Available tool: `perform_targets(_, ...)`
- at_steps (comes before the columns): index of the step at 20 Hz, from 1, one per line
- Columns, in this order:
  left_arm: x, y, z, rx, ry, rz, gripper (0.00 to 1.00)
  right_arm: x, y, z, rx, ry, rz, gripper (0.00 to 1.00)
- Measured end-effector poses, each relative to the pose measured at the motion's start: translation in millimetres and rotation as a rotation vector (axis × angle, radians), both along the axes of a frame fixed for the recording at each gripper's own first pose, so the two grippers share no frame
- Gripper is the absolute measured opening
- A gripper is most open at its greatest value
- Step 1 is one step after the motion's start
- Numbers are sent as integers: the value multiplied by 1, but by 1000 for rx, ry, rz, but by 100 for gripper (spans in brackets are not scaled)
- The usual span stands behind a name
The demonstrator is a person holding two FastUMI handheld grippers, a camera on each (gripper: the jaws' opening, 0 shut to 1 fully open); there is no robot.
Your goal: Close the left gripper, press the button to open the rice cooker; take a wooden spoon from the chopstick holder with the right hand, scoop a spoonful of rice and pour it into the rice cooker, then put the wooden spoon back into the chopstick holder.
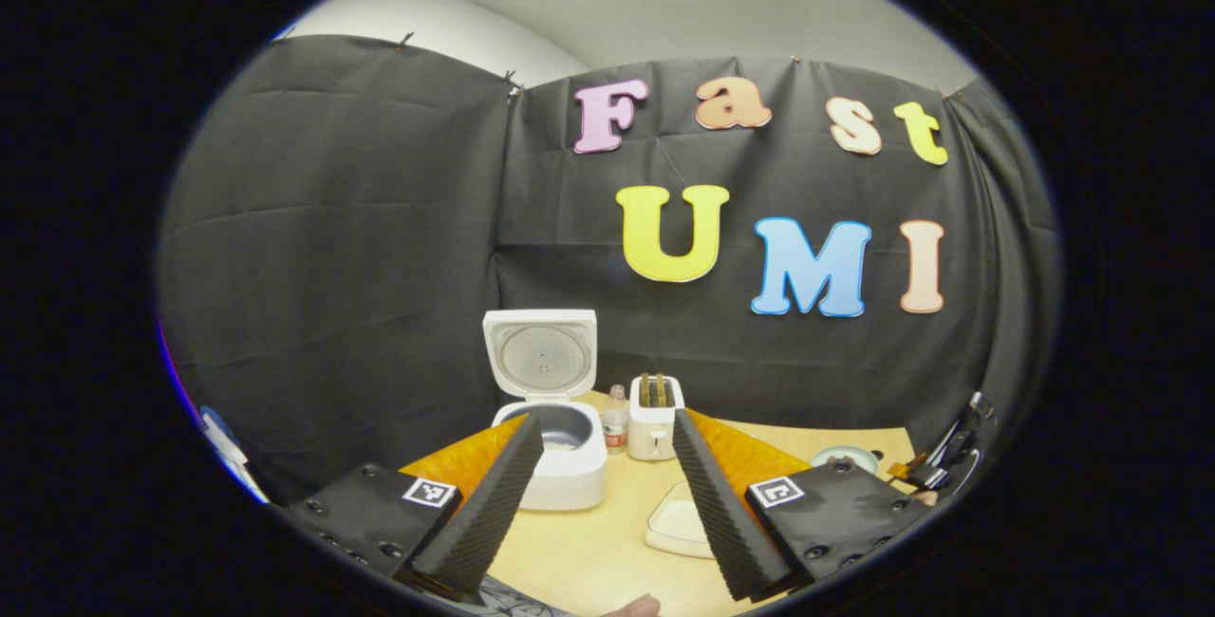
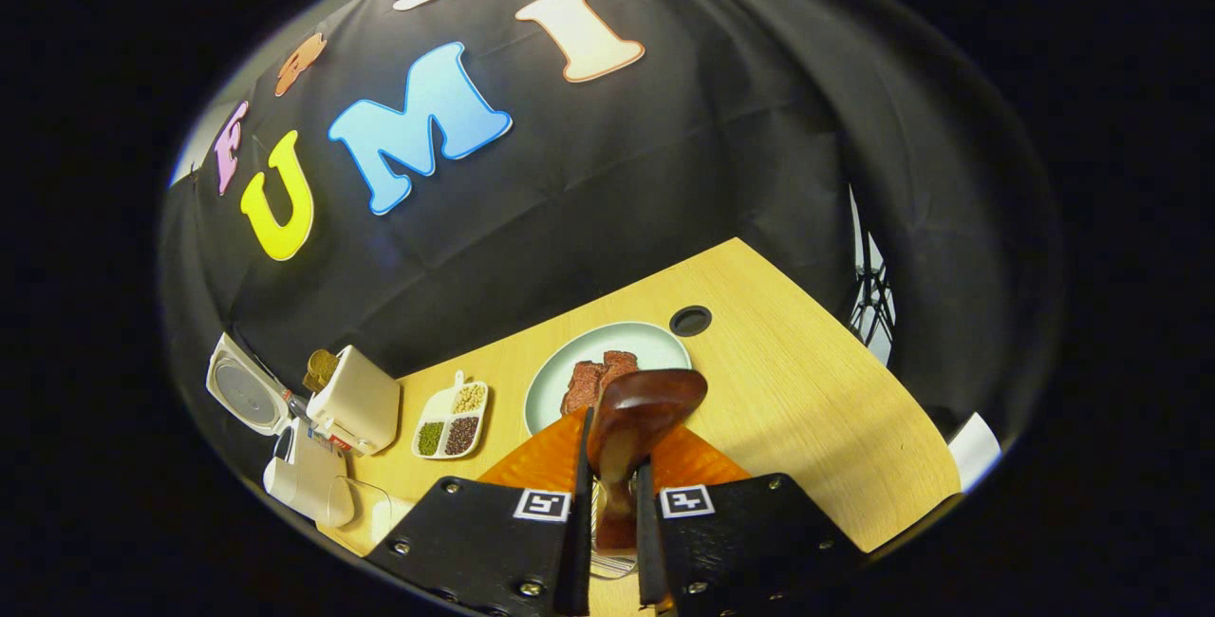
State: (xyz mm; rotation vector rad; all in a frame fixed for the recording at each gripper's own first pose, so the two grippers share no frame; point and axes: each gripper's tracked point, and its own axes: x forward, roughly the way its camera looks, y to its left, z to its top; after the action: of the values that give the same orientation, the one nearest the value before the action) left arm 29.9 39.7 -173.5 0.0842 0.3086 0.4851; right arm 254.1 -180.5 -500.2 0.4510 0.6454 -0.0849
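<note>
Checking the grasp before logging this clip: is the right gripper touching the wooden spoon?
Touching. In the right gripper view, the right gripper has both fingers closed against the wooden spoon handle, no gap either side.

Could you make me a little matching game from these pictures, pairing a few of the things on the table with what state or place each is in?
Things:
1. rice cooker
2. wooden spoon
3. round plate
4. left gripper

States:
A. clamped between the right gripper's fingers
B. open, holding nothing
C. lid standing up, a little rice in the pot
D. holds brown, meat-like pieces

Pairs: 1-C, 2-A, 3-D, 4-B
</note>
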Motion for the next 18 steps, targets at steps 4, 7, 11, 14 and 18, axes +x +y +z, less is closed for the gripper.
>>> perform_targets(4, 2, -4, 0, 1, -3, -11, 96, -6, -11, 1, 2, -6, -28, 23)
perform_targets(7, 4, -8, 1, -9, -16, -20, 93, -9, -21, 9, -13, -21, -37, 27)
perform_targets(11, 11, -16, 2, -8, -25, -44, 92, -18, -37, 24, -47, -29, -42, 62)
perform_targets(14, 16, -19, 4, -16, -40, -56, 93, -19, -62, 57, -119, -134, -109, 69)
perform_targets(18, 20, -19, 4, -29, -63, -62, 92, -28, -63, 101, -205, -219, -98, 88)
